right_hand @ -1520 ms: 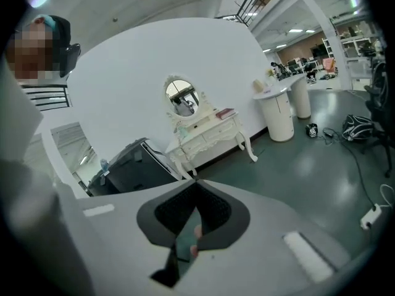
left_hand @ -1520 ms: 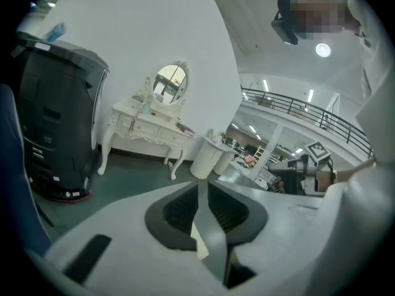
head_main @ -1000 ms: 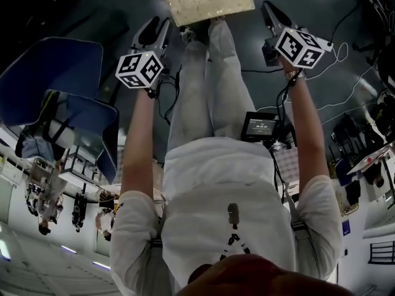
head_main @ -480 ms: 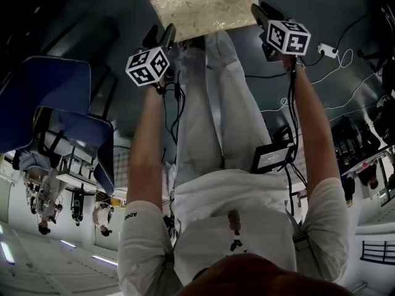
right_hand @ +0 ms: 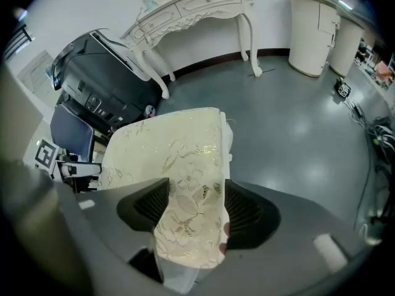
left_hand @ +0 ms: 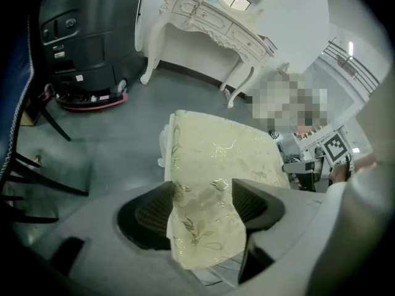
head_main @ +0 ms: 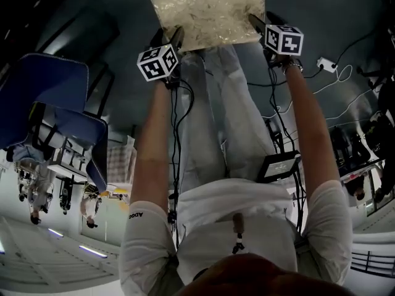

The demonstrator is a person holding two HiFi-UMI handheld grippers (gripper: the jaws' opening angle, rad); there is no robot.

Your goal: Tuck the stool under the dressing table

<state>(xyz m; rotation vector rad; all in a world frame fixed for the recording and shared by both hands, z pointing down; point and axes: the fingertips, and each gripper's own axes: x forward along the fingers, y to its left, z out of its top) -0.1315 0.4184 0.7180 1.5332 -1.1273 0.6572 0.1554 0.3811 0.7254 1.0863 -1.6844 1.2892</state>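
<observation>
Stool (head_main: 207, 11) between left gripper (head_main: 175, 37), right gripper (head_main: 255, 22)

Stool (head_main: 207, 11): square seat upholstered in cream fabric with a pale gold floral pattern, set on a white frame. It stands upright on the grey floor (left_hand: 123, 128). Dressing table (left_hand: 207, 23): white, ornately carved, with front drawers and curved legs. It stands against the wall, well apart from the stool.
</observation>
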